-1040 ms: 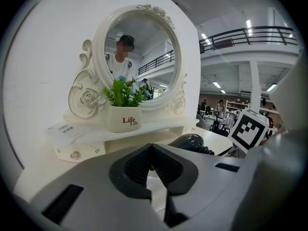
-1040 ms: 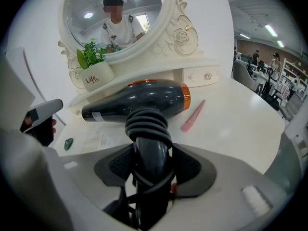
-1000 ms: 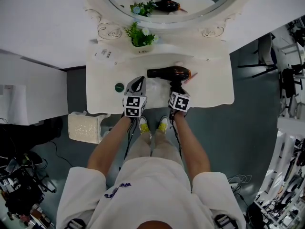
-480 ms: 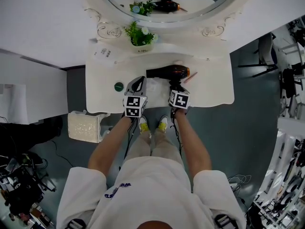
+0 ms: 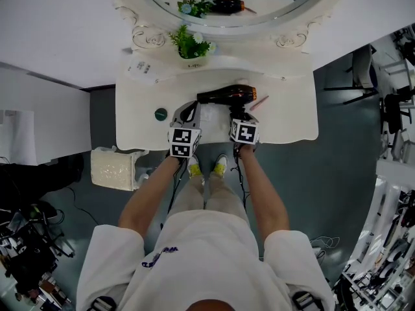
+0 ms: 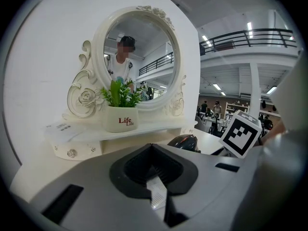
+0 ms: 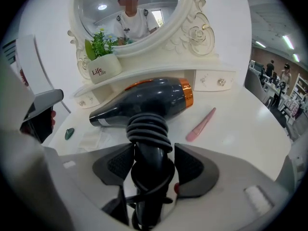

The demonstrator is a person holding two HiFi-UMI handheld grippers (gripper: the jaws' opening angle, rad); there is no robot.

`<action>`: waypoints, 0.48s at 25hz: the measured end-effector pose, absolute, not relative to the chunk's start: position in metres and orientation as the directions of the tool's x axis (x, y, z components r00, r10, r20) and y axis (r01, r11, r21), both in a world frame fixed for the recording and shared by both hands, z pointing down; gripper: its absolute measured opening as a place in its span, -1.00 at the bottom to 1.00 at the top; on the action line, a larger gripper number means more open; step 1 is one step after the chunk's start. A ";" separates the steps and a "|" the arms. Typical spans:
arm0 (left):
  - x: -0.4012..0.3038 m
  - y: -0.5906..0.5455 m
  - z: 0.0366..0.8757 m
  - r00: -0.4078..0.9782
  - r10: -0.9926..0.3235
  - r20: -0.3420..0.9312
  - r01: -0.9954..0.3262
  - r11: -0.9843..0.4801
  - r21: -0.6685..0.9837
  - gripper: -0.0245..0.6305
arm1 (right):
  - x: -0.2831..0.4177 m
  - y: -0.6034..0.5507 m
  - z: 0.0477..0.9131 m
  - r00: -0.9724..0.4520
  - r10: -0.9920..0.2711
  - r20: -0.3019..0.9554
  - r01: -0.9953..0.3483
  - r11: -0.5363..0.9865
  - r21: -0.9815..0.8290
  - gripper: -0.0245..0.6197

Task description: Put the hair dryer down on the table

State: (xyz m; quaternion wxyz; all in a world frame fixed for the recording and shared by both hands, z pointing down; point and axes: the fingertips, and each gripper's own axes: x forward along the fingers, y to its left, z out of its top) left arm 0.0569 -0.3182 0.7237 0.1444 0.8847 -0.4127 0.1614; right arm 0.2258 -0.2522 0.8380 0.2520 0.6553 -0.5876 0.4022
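Right tool [image 7: 154,163] opening round hair dryer [image 7: 144,101]

Head view: looks steeply down from high above and behind left gripper [image 5: 189,107] and right gripper [image 5: 238,113]. Gripper views: ride close behind own jaws, facing forward low over table [image 5: 292,115], right jaws opening around hair dryer [image 7: 144,102] handle. Share mirror [image 6: 139,57] ahead of both.
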 end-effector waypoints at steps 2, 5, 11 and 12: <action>0.058 -0.316 0.723 0.609 -0.683 0.403 -0.776 -0.617 0.128 -0.89 | 0.226 -0.250 0.836 -0.021 -0.566 0.824 -0.974 -0.173 -0.144 -0.05; 0.059 -0.315 0.717 0.617 -0.686 0.386 -0.773 -0.621 0.133 -0.89 | 0.229 -0.251 0.827 -0.029 -0.597 0.801 -0.976 -0.156 -0.151 0.00; 0.056 -0.308 0.687 0.634 -0.697 0.335 -0.763 -0.633 0.129 -0.89 | 0.221 -0.252 0.773 -0.062 -0.721 0.690 -0.983 -0.076 -0.168 -0.07; 0.055 -0.306 0.679 0.637 -0.700 0.323 -0.763 -0.633 0.134 -0.90 | 0.218 -0.250 0.760 -0.076 -0.739 0.669 -0.984 -0.054 -0.172 -0.07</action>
